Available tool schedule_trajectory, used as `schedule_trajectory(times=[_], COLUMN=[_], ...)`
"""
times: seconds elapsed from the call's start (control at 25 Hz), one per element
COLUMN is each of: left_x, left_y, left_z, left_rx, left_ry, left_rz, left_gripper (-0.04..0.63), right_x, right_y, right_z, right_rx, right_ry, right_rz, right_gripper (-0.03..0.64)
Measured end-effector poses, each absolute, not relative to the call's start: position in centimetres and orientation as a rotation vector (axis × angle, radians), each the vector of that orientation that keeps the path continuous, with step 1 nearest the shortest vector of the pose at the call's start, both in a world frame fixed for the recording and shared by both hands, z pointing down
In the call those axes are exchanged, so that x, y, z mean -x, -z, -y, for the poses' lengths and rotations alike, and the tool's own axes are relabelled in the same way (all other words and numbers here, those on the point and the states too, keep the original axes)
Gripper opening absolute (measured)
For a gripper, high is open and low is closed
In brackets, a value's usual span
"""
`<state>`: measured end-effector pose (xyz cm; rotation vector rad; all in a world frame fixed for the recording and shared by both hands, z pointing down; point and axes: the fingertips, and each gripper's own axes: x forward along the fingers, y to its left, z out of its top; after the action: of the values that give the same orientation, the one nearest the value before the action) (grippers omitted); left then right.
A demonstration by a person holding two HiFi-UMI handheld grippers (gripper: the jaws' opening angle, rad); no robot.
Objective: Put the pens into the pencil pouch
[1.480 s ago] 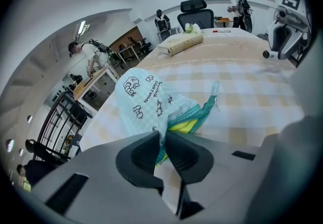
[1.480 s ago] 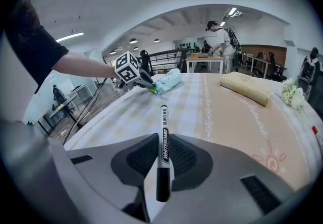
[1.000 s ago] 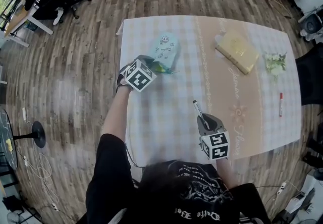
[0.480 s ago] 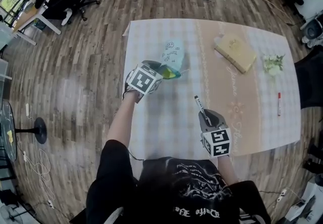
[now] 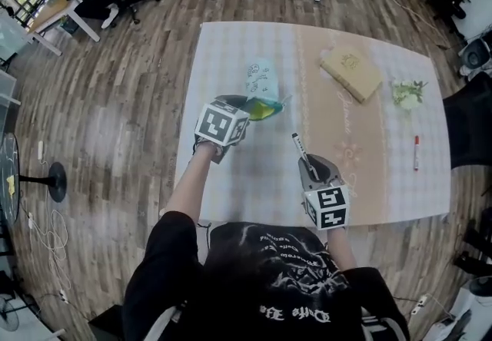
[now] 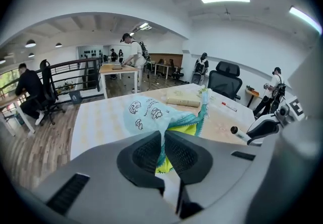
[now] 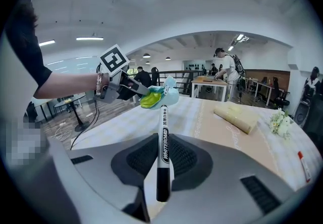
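Note:
The pencil pouch, light blue with small cartoon prints and a yellow-green lining, hangs off the table with its mouth gaping. My left gripper is shut on the pouch's edge; the pouch shows at upper left in the right gripper view. My right gripper is shut on a black-and-white whiteboard marker, which sticks out forward past the jaws toward the pouch. The marker tip shows at the right of the left gripper view. A red pen lies on the table near its right edge.
The table wears a pale checked cloth with a beige runner. A yellow book and a small flower bunch lie at the far right. A black office chair stands by the right edge. People work at desks far behind.
Both grippers rose. The left one lifted the pouch off the table, rolled and swung it right toward the marker, so its yellow lining shows. The right gripper carried the marker up toward it.

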<state>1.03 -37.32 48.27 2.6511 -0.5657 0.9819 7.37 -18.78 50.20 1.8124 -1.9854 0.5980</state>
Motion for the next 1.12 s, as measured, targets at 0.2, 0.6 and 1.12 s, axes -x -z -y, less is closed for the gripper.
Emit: schedule_trajectory(times=[0.2,0.6,1.12], left_x=[-0.9,-2.0,-4.1], left_y=[-47.5,-48.7,-50.4], left_z=[32.7,24.2,18.4], left_rx=[-2.607,-2.524,-2.572], left_ry=[-0.939,-0.925,-1.02], left_rz=[0.618,0.689,0.663], left_gripper=[0.038,0.038,0.038], right_x=[-7.5,-7.7,-7.5], right_y=[-49.0,-49.8,-52.3], right_z=[16.6,12.7,11.0], right_rx=[-1.765,-1.617,-1.5], right_ry=[-0.567,-0.538,-0.654], right_rz=[2.021,2.05,1.984], right_gripper=[0.072,0.072,0.074])
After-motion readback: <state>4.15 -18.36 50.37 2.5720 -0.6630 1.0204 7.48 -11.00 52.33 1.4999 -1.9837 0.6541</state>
